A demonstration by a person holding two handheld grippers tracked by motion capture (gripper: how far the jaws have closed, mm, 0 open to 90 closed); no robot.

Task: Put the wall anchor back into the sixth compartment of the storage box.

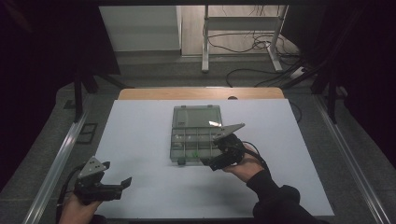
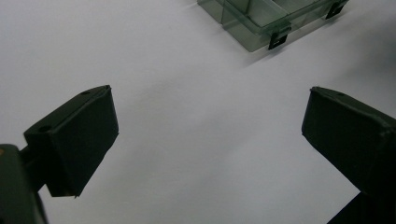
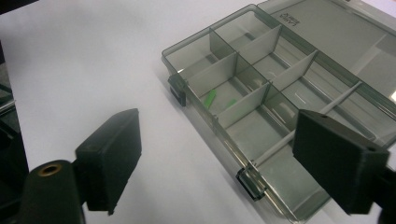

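**Q:** What lies on the surface (image 1: 140,154)?

**A:** A clear, smoke-tinted compartment box (image 1: 196,135) sits near the middle of the white surface, its lid (image 1: 197,116) folded back flat on the far side. Thin dividers split the tray into small cells. In the right gripper view, two small green pieces (image 3: 211,98) lie in one cell close to the front wall, next to a dark latch (image 3: 178,89); a second latch (image 3: 250,184) sits farther along the same wall.

**Q:** Where are the right tongs (image 1: 211,163)?

**A:** At the box's near right corner in the high view, held in the person's right hand (image 1: 245,168), with a dark sleeve (image 1: 275,198) behind it. The jaws stand wide apart with nothing between them. In the right gripper view, one jaw hangs over the bare surface beside the box, the other over the front cells.

**Q:** And the left tongs (image 1: 119,182)?

**A:** Near the front left of the surface, well apart from the box, held in the left hand (image 1: 77,210). Their jaws are also spread, empty, above bare white surface; the left gripper view shows a corner of the box (image 2: 266,21) ahead of them.
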